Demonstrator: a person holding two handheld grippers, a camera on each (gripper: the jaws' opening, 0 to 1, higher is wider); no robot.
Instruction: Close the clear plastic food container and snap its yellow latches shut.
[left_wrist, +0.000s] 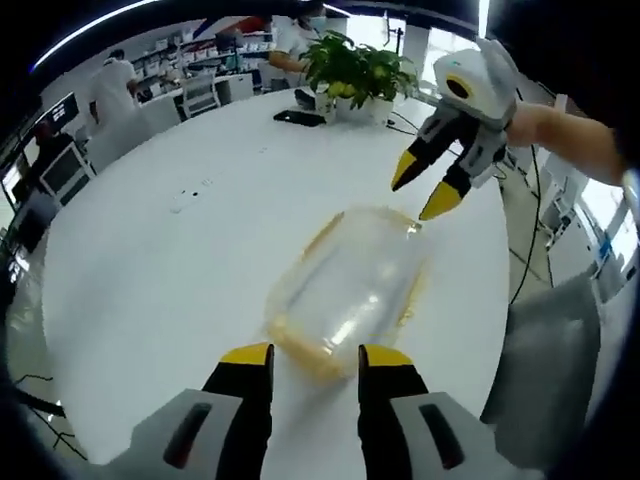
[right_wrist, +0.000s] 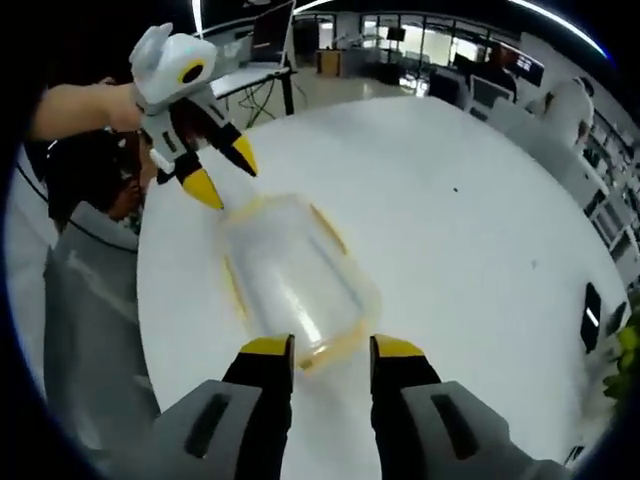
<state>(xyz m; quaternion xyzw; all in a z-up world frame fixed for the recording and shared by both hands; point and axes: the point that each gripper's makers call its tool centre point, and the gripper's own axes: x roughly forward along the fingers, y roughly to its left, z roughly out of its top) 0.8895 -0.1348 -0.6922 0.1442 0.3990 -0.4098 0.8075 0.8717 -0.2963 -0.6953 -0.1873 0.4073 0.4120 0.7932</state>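
Note:
A clear plastic food container (left_wrist: 350, 285) with its lid on lies on the round white table (left_wrist: 150, 270), and yellow latches run along its edges. My left gripper (left_wrist: 315, 358) stands open at its near end, a jaw on either side of the corner. My right gripper (left_wrist: 428, 192) reaches in from the right, open, with its yellow tips just over the container's far end. In the right gripper view the container (right_wrist: 295, 280) lies lengthwise ahead. There my right gripper (right_wrist: 332, 350) is open at the near end and the left gripper (right_wrist: 222, 170) is open at the far end.
A potted green plant (left_wrist: 355, 70) and a black phone (left_wrist: 298, 118) sit at the table's far side. The phone (right_wrist: 592, 315) also lies near the right gripper view's right edge. The person's grey clothing (left_wrist: 550, 370) is at the table's edge. People and desks stand beyond.

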